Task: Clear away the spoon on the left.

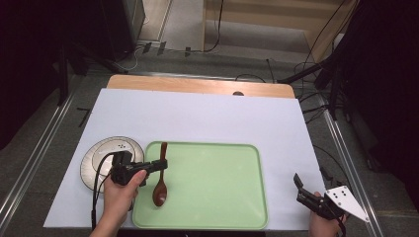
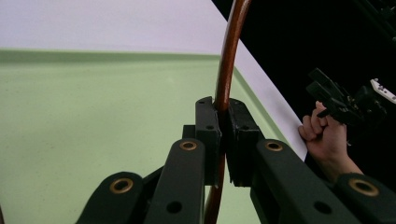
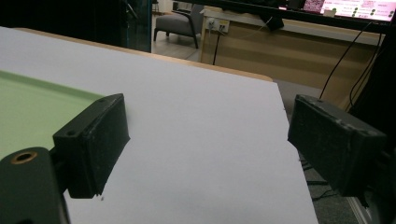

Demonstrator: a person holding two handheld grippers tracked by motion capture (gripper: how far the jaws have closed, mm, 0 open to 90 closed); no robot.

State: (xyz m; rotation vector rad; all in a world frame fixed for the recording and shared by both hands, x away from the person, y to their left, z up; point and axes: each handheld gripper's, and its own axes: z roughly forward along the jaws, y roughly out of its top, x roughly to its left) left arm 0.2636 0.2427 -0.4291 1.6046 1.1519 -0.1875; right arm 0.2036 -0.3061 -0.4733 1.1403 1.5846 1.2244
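Spoon, brown and wooden-looking, lies over the near-left part of the green tray, its bowl just below the left gripper, whose 2 jaws are clamped on the handle's middle. It is probably light, stiff and smooth, so a mid-handle hold suits it. That hand reaches level across the tray's edge; the right gripper rests gaping wide, well off to the right.

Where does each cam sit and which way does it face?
High view: above the person's side, looking forward and down on the green tray; both forearms enter from below.
Left gripper view: rides the left gripper, looking along jaws shut on the brown spoon over the tray; the right hand shows farther off.
Right gripper view: rides the right gripper, jaws open over the white sheet.
Shared: tray and sheet.
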